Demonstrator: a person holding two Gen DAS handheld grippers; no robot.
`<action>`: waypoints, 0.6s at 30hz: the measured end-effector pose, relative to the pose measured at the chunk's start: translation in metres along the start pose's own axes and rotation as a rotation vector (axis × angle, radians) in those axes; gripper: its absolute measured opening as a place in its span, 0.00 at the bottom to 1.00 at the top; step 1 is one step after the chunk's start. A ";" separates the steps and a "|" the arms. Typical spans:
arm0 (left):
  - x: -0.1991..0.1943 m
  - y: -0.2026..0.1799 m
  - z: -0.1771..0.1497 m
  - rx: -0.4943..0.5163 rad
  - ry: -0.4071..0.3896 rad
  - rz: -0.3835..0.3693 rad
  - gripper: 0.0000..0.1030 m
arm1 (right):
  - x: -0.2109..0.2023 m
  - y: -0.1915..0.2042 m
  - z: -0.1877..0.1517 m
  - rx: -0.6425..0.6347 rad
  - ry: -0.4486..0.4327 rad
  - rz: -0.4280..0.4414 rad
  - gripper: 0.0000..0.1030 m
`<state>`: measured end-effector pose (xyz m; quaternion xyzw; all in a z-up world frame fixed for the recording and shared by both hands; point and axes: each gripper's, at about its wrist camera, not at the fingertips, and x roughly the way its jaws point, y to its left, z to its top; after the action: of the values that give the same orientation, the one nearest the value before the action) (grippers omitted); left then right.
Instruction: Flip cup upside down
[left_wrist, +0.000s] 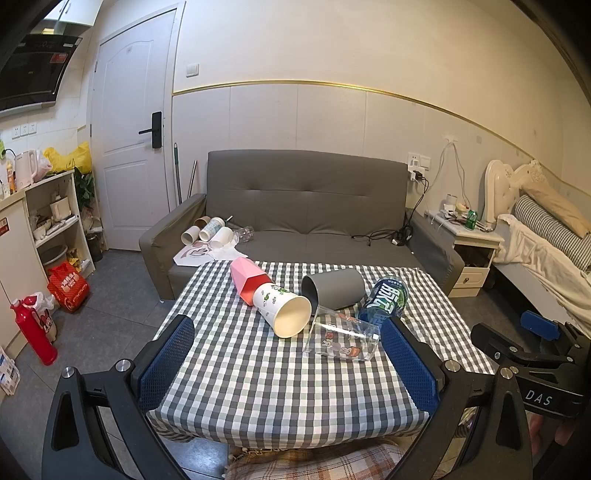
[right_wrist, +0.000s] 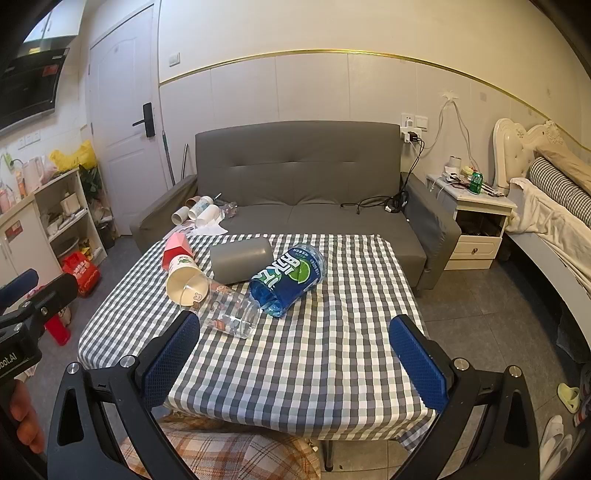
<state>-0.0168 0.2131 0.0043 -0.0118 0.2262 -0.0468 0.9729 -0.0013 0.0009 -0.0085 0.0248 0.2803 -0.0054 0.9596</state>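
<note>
Five vessels lie toppled on the checked bench; both tongs spread apart, holding nothing.

Left tongs face the clear glass cup, on its side beside the paper cup. The right view alone shows the right tongs over bare cloth, and the blue bottle's full label.

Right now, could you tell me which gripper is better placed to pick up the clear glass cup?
Left, probably: the left gripper frames the clear glass cup lying between its open fingers, whereas the right gripper has it beyond its left finger.
</note>
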 end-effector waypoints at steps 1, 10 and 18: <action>0.000 0.000 0.000 0.000 0.000 -0.001 1.00 | -0.001 -0.007 0.002 0.000 0.000 0.000 1.00; 0.001 0.002 0.000 -0.002 -0.001 0.000 1.00 | 0.000 -0.007 0.002 0.000 0.002 0.000 1.00; -0.001 0.004 0.002 -0.002 -0.001 0.000 1.00 | 0.000 -0.007 0.002 0.000 0.002 0.000 1.00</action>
<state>-0.0165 0.2170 0.0063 -0.0130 0.2259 -0.0463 0.9730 -0.0006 -0.0060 -0.0067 0.0249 0.2812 -0.0054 0.9593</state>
